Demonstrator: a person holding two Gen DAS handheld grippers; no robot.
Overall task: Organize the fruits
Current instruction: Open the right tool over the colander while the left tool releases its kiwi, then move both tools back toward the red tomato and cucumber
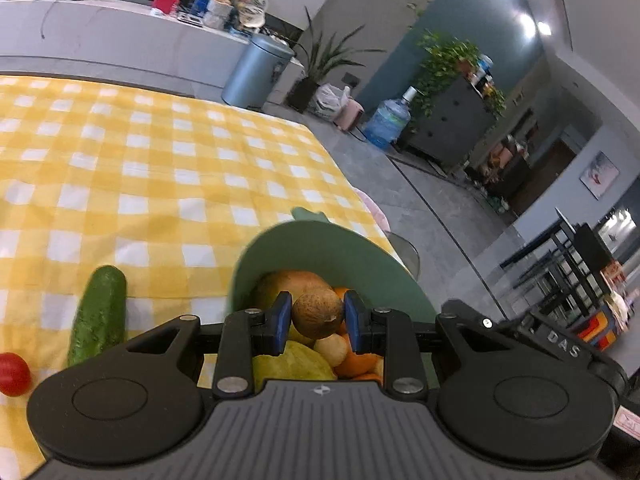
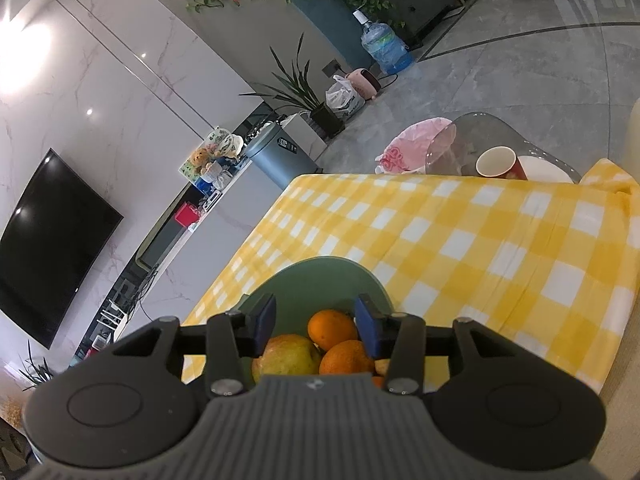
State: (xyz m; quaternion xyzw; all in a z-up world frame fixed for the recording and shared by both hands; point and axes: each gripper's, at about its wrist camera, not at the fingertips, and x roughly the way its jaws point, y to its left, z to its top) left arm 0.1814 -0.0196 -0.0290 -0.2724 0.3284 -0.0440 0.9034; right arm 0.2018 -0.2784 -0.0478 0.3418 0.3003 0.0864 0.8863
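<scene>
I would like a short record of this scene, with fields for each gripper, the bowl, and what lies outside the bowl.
left gripper: shut on a brown round fruit, above the bowl
right gripper: open, holding nothing, over the bowl
green bowl: holds oranges and yellowish fruit
outside bowl: cucumber and small red fruit on the checked cloth

The bowl (image 1: 320,248) stands on the surface (image 1: 160,160), close to its edge, and serves as the landmark. In the bowl lie several fruits piled together: two oranges (image 2: 332,330) side by side, an apple (image 2: 288,354) just left of them in the right wrist view, and more fruit beneath. In the left wrist view a small round fruit (image 1: 318,312) sits above the bowl's contents, between the pads of the left claw (image 1: 317,318). Left of the bowl on the surface lies a cucumber (image 1: 98,316), and further left of it a tomato (image 1: 14,374). The right claw (image 2: 316,326) hangs over the bowl, pads apart. Beyond the bowl, past the surface's far edge, stands a cup (image 2: 496,162).
</scene>
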